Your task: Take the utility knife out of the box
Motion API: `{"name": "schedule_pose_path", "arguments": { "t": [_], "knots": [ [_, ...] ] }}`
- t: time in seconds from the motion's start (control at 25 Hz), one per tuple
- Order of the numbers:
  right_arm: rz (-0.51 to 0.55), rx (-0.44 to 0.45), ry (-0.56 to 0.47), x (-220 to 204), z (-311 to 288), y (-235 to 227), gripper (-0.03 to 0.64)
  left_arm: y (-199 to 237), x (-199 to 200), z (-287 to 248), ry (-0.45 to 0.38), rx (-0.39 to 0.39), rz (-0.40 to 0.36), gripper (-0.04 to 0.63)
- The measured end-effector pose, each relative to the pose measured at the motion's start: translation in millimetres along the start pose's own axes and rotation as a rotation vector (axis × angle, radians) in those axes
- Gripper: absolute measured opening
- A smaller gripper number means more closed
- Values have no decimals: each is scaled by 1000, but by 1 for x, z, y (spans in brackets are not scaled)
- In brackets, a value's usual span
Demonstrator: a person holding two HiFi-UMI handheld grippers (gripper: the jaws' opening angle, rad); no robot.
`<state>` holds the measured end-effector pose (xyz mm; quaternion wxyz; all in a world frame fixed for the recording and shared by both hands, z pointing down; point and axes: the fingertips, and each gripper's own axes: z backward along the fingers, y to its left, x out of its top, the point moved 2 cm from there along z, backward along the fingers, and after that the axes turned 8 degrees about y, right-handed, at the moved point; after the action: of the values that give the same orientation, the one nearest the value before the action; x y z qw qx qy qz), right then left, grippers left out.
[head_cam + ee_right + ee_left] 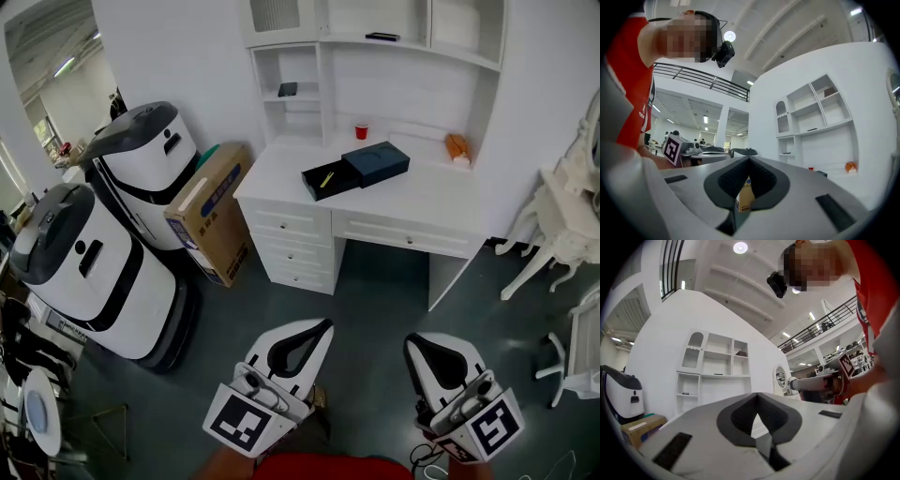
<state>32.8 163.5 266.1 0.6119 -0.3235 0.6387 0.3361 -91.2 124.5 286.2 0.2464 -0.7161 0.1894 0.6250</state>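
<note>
Head view: the utility knife [327, 178] lay in the slid-out tray of the box [377, 161] on the worktop [412, 199] at twelve o'clock. The left gripper [323, 328] and right gripper [412, 345], jaws pressed together and empty, were at six o'clock, well apart from it. Approach, grasp and removal were judged outstanding.

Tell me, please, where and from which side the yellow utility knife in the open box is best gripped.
Probably its middle, from above. The utility knife is slim and lies flat, diagonally, in the pulled-out black tray of the box; the tray's walls likely block a level approach, so set the jaws across its narrow width.
</note>
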Motion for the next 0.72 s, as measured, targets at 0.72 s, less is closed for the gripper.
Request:
{"name": "schedule_pose_path", "arguments": {
  "t": [0.72],
  "knots": [
    [18,-14,10,8,-192,-107,-2,194,-13,-118,15,-27,38,8]
  ]
}}
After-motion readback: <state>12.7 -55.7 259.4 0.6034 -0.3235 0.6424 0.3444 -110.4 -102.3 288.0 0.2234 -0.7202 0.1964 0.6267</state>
